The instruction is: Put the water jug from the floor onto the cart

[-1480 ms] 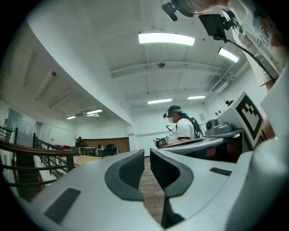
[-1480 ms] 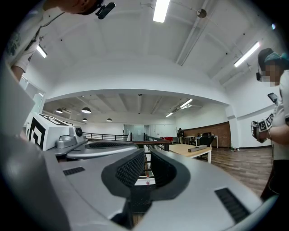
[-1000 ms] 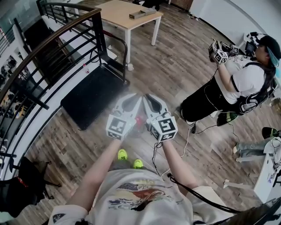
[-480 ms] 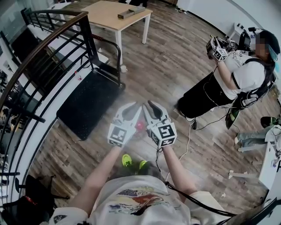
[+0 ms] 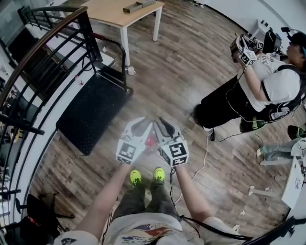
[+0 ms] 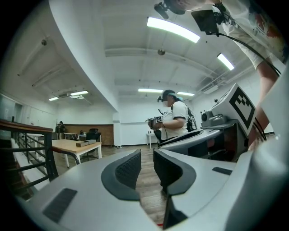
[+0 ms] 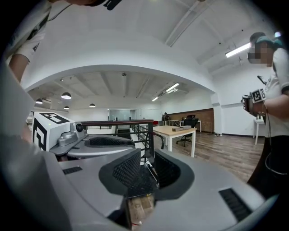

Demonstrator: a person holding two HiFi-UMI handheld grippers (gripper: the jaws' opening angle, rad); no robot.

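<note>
My left gripper [image 5: 138,127] and right gripper [image 5: 165,128] hang side by side over the wood floor, just ahead of my feet. Both have just been opening. Each gripper view shows a gap between the pads with nothing in it: left gripper [image 6: 146,164], right gripper [image 7: 146,170]. A small red thing [image 5: 152,140] shows between the two gripper bodies, with a pale haze around it; I cannot make out a water jug. The cart [image 5: 86,115], a flat black platform with a black handle [image 5: 117,52], stands to the left by the railing.
A dark metal railing [image 5: 43,52] runs along the left. A wooden table [image 5: 122,14] stands at the back. Another person [image 5: 258,91] with grippers stands at the right, and cables [image 5: 201,162] trail across the floor. A black chair [image 5: 33,215] sits at the bottom left.
Both grippers have sunk together toward the floor, still side by side. The view has tipped down, so my shoes now show in full below them.
</note>
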